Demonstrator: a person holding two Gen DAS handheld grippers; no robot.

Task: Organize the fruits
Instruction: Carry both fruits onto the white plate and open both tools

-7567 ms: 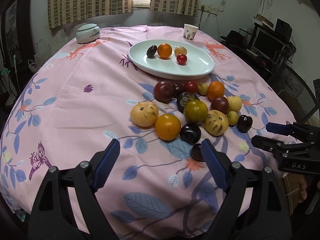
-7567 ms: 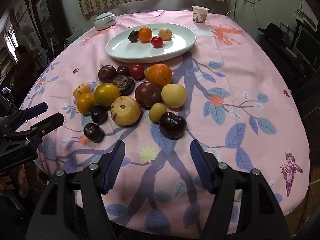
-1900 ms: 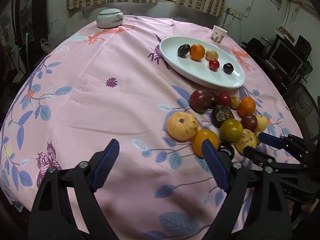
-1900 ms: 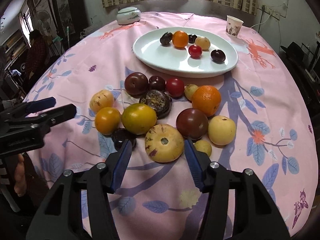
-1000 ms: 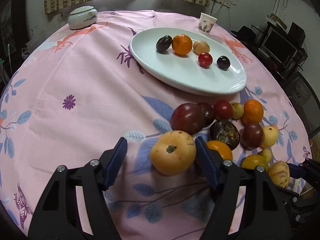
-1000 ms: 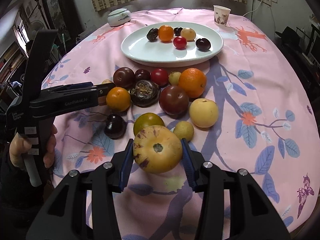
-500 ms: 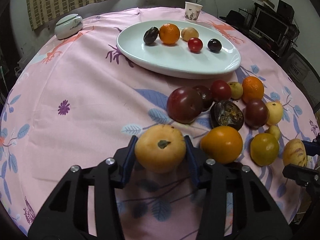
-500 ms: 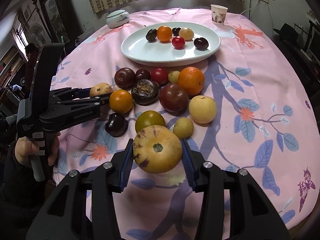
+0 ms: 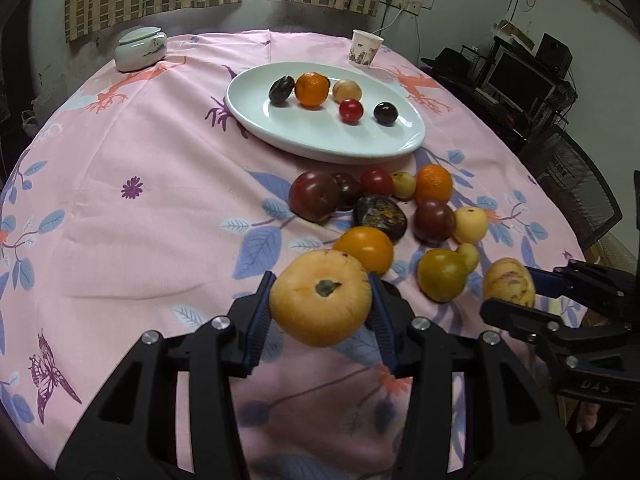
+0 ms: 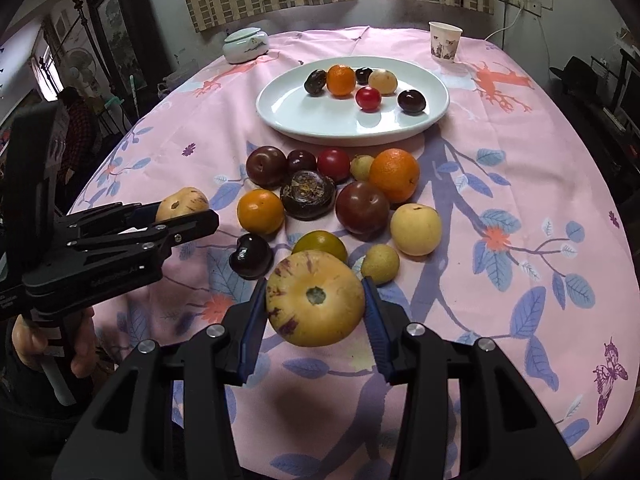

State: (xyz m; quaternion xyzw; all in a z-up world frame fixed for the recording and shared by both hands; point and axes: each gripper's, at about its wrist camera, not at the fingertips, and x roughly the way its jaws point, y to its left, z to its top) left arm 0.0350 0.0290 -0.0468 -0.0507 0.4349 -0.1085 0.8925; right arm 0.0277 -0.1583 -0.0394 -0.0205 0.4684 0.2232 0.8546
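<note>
My left gripper (image 9: 320,312) is shut on a pale yellow pepino melon (image 9: 320,298), held just above the cloth. In the right wrist view that melon (image 10: 182,204) shows beyond the left gripper (image 10: 176,218). My right gripper (image 10: 316,312) is shut on a purple-streaked pepino melon (image 10: 315,298), lifted over the near table; the left wrist view shows it (image 9: 508,282) at the right. A white oval plate (image 9: 304,136) farther back holds several small fruits. Several loose fruits, among them an orange (image 10: 394,175) and a dark plum (image 10: 362,207), lie clustered between plate and grippers.
A paper cup (image 10: 444,42) and a lidded ceramic jar (image 10: 245,45) stand at the far edge of the pink flowered tablecloth (image 9: 132,216). A hand (image 10: 28,344) holds the left gripper's handle. A mesh chair (image 9: 576,192) and shelves with electronics stand to the right.
The left gripper closed on the pale yellow melon and lifted it off the cloth, drawing back from the fruit cluster. The right gripper kept still, holding its streaked melon.
</note>
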